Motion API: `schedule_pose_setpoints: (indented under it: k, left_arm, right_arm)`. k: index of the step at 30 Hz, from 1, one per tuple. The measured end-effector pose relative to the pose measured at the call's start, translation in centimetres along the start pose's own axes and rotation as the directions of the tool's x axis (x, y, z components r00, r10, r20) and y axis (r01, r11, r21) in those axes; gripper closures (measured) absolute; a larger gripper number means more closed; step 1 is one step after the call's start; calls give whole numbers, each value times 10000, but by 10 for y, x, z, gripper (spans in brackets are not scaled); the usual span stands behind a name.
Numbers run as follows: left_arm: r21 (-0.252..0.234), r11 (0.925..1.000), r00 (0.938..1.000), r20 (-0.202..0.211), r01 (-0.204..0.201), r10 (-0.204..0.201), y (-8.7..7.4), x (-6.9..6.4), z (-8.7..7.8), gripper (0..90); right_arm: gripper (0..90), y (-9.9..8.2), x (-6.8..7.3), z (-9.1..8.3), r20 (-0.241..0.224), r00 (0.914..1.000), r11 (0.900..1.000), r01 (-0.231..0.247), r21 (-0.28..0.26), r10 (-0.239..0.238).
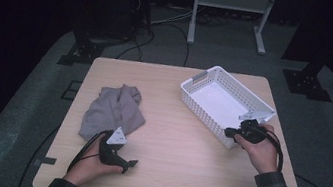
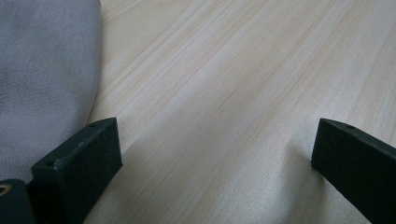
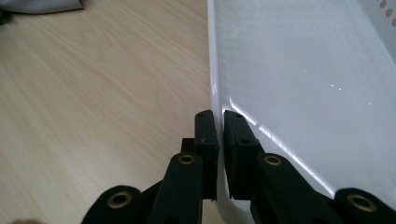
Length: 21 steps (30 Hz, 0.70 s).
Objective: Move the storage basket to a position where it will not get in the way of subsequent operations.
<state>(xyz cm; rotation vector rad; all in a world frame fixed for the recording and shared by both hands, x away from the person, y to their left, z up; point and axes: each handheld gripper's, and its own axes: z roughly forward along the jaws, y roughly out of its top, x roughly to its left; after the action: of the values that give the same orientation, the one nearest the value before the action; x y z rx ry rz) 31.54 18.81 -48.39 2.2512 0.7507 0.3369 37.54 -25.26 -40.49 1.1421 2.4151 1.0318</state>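
Observation:
A white perforated basket [image 1: 202, 110] stands on the right half of the wooden table, and nothing lies in it. My right gripper [image 1: 234, 133] grips its near corner: in the right gripper view the two black jaws pinch the basket's thin white wall [image 3: 212, 70], one pad [image 3: 206, 135] outside and one inside. A crumpled grey cloth [image 1: 113, 110] lies on the left half of the table. My left gripper [image 1: 129, 164] rests on the tabletop just in front of the cloth. Its jaws stand wide apart over bare wood, with the grey cloth [image 2: 44, 79] beside the left jaw.
The pale wooden table [image 1: 169, 160] has bare surface between cloth and basket. Beyond the table are dark floor, cables and a white metal rack frame [image 1: 231, 7]. The table's front edge lies close under both hands.

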Motion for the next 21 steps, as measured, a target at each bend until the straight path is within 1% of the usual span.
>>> schedule_pose_setpoints:
  k: [4, 5, 7, 8, 12, 19, 21]
  left_arm:
    - [9, 10000, 10000, -9, -17, 17, 0, 0, 0, 4]
    - [-2, 10000, 10000, -17, -21, 21, 0, 0, 0, 4]
    - [-15, 10000, 10000, -16, -6, 6, 0, 0, 0, 4]
    - [-12, 10000, 10000, -16, -7, 7, 0, 0, 0, 4]
    - [-3, 10000, 10000, -17, -17, 17, 0, 0, 0, 4]
    - [3, 10000, 10000, -25, -12, 12, 0, 0, 0, 4]
    - [-3, 10000, 10000, -33, 5, -5, 0, 0, 0, 4]
  right_arm:
    - [837, 3, -13, 1, 136, 9999, 10000, -55, -6, 55]
    - [837, 4, -17, 2, 151, 9997, 9998, -176, -24, 176]
    - [837, 5, -23, 3, 227, 9996, 9999, -169, -32, 169]
    - [837, 6, -27, 3, 277, 9993, 9996, -266, -64, 268]
    - [837, 9, -40, 4, 395, 9984, 9991, -409, -88, 412]
    - [838, 15, -60, 8, 713, 9964, 9990, -457, 7, 455]
    - [838, 16, -67, 8, 784, 9952, 9983, -590, 14, 587]
